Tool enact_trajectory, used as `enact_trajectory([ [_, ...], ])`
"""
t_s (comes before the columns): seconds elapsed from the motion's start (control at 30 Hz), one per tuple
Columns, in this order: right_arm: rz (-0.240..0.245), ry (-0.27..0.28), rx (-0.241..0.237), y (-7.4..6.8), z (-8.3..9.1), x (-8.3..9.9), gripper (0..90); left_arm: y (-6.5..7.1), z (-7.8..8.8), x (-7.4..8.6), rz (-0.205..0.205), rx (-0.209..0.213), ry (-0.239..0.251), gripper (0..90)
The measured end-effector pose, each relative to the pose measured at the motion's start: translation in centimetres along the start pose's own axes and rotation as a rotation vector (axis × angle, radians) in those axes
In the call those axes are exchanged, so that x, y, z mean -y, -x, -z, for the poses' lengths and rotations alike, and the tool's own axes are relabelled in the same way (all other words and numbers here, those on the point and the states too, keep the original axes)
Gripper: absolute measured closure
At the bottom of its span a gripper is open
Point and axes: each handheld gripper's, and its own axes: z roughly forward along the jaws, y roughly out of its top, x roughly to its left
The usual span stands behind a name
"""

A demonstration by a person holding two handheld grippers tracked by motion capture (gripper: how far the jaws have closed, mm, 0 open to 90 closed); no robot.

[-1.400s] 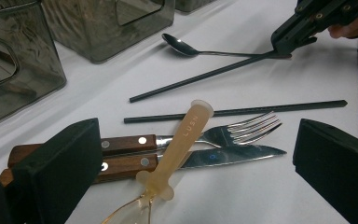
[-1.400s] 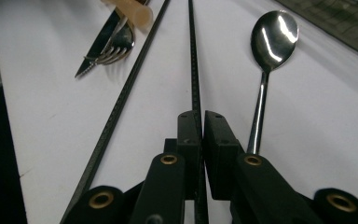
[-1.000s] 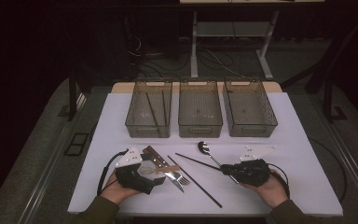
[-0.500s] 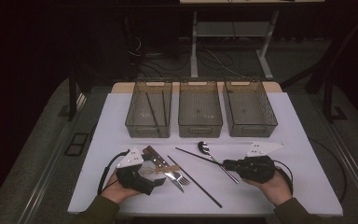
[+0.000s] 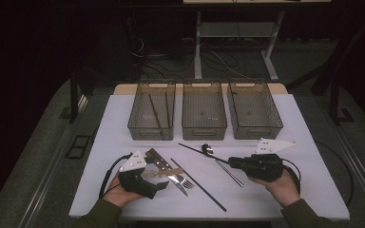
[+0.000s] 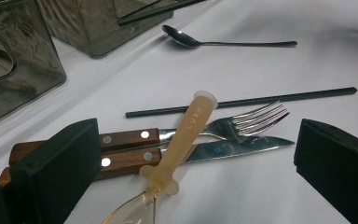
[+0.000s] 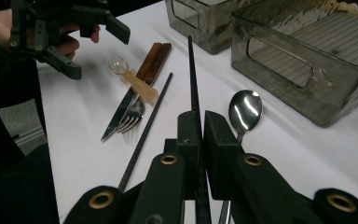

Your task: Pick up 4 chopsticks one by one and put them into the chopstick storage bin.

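Three bins (image 5: 204,116) stand side by side at the back of the surface (image 5: 304,142), with a spoon (image 5: 208,151) before the middle one and a fork (image 5: 183,180) and knife (image 5: 164,167) to its left.

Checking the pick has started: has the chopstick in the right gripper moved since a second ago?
Yes. The chopstick has swung its free tip toward the bins; the tip is now level with the bowl of the spoon instead of nearer the person.

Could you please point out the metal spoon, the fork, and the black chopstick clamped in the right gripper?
metal spoon (image 7: 245,108), right gripper view, on its bowl.
fork (image 6: 260,116), left gripper view, on its tines.
black chopstick (image 7: 192,79), right gripper view, on the shaft ahead of the jaws.
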Motion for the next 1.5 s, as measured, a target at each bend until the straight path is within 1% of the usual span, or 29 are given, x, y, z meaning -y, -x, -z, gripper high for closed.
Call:
enact_trajectory([
  [0.37, -0.004, 0.03, 0.013, 0.7, -0.2, -1.4, 85.0, 0.0, 0.1, -0.1, 0.0, -0.001, 0.003, 0.0],
  [0.4, -0.008, 0.036, 0.014, 0.7, -0.2, -1.6, 85.0, 0.0, 0.1, -0.1, 0.001, -0.001, 0.004, 0.0],
  [0.43, -0.005, 0.038, 0.013, 0.8, -0.2, -1.8, 85.0, 0.1, 0.0, 0.0, 0.011, -0.003, 0.014, 0.0],
  [0.63, -0.006, 0.055, 0.024, 0.9, -0.5, -2.7, 85.0, 0.1, 0.0, 0.0, 0.014, -0.003, 0.016, 0.0],
  [0.8, -0.004, 0.06, 0.032, 1.1, -1.1, -3.4, 85.0, 0.1, 0.0, 0.0, 0.017, -0.003, 0.024, 0.0],
  [0.97, -0.003, 0.063, 0.046, 1.3, -1.7, -4.1, 85.0, 0.1, 0.0, -0.1, 0.008, -0.001, 0.013, 0.0],
  [1.1, -0.015, 0.068, 0.052, 1.4, -2.2, -4.7, 85.0, 0.0, 0.0, 0.0, 0.009, -0.003, 0.02, 0.0],
  [1.27, -0.013, 0.08, 0.06, 1.3, -2.9, -5.4, 85.0, 0.0, 0.0, -0.1, 0.009, -0.001, 0.024, 0.0],
  [1.4, -0.006, 0.075, 0.074, 1.4, -3.6, -5.9, 85.0, 0.0, 0.0, -0.1, 0.008, -0.001, 0.023, 0.0],
  [1.5, -0.011, 0.073, 0.079, 1.5, -4.2, -6.3, 85.0, 0.0, 0.0, -0.1, 0.01, -0.001, 0.023, 0.0],
])
